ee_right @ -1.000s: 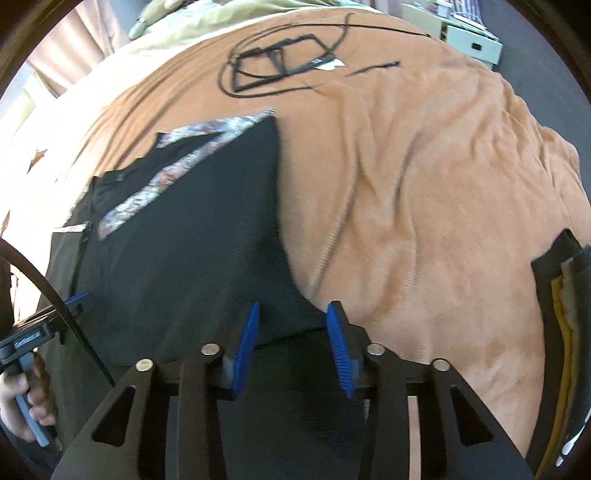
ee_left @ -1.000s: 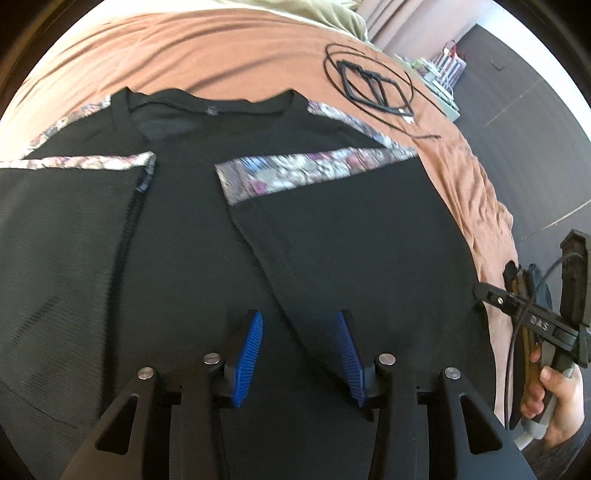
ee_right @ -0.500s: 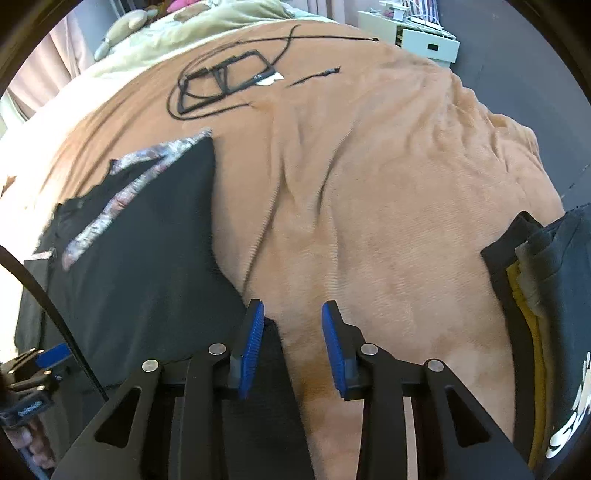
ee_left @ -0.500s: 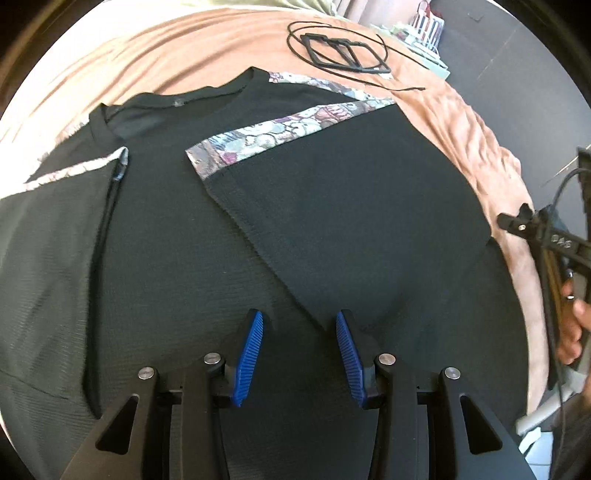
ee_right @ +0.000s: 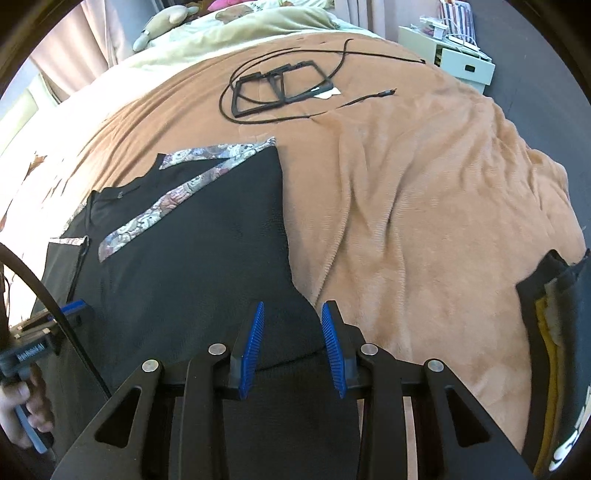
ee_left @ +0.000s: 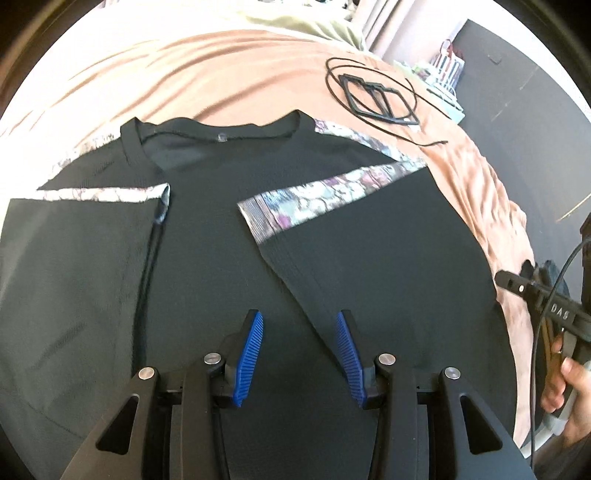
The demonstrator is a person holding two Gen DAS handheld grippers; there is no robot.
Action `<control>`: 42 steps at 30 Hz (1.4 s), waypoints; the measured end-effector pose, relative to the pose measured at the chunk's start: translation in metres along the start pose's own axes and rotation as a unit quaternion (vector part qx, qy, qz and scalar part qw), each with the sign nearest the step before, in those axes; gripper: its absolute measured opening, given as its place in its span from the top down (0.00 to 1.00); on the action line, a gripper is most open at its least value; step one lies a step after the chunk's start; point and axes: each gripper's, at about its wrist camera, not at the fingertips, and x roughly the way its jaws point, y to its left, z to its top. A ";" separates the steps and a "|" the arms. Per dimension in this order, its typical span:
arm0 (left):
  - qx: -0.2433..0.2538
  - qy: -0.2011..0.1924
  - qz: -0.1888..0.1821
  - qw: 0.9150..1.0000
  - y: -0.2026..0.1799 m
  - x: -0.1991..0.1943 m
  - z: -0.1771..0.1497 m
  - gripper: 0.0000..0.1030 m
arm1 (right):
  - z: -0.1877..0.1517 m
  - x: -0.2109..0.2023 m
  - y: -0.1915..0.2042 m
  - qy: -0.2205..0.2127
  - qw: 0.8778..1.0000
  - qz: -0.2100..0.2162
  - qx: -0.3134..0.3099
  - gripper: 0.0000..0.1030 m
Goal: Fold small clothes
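A black shirt (ee_left: 221,258) with floral-trimmed sleeves lies flat on the brown blanket (ee_left: 229,77), collar at the far side, both sleeves folded inward over the body. My left gripper (ee_left: 299,315) hangs open over the shirt's lower middle, beside the tip of the folded right sleeve, with nothing between its blue pads. My right gripper (ee_right: 293,306) stands open over the shirt (ee_right: 192,258) at its lower right edge, fabric showing below the gap. Each gripper shows in the other's view: the right gripper (ee_left: 546,306) at the shirt's right side, the left gripper (ee_right: 40,339) at its left.
A coiled black cable with black frames (ee_right: 280,88) lies on the blanket beyond the shirt. A stack of folded clothes (ee_right: 554,332) sits at the right edge. A pale quilt (ee_right: 240,29) and a white drawer unit (ee_right: 465,62) stand farther back. Bare blanket (ee_right: 424,203) spreads right of the shirt.
Both views swung aside half a second ago and came back. The right gripper drifted onto bare blanket, then returned over the shirt's lower right edge. The shirt lies as before.
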 end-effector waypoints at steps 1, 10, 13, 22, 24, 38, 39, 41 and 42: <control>0.002 0.001 0.004 1.000 0.001 0.004 0.004 0.58 | 0.000 0.004 0.000 0.002 1.000 -0.001 0.001 0.71; 0.039 0.004 0.044 0.998 -0.005 0.037 0.028 0.64 | -0.002 0.038 -0.007 0.033 0.999 -0.021 0.020 0.76; 0.044 0.004 0.063 0.997 -0.005 0.038 0.034 0.68 | -0.001 0.032 -0.004 0.034 0.999 -0.031 0.017 0.76; 0.014 -0.027 0.039 0.999 0.010 -0.022 0.029 0.70 | -0.007 -0.032 0.008 -0.021 0.998 -0.062 -0.004 0.75; 0.012 -0.029 0.031 0.999 0.012 -0.036 0.025 0.70 | -0.011 -0.045 0.013 -0.026 0.998 -0.059 -0.001 0.75; 0.005 -0.105 0.037 0.994 0.038 -0.155 -0.015 0.02 | -0.054 -0.143 0.061 -0.052 0.997 -0.051 -0.027 0.09; 0.002 -0.110 0.037 0.993 0.041 -0.163 -0.019 0.01 | -0.057 -0.147 0.064 -0.052 0.997 -0.054 -0.028 0.06; -0.002 -0.113 0.035 0.993 0.045 -0.173 -0.026 0.01 | -0.063 -0.155 0.070 -0.048 0.996 -0.065 -0.032 0.00; -0.003 -0.113 0.036 0.993 0.047 -0.179 -0.030 0.01 | -0.067 -0.163 0.072 -0.050 0.996 -0.063 -0.030 0.00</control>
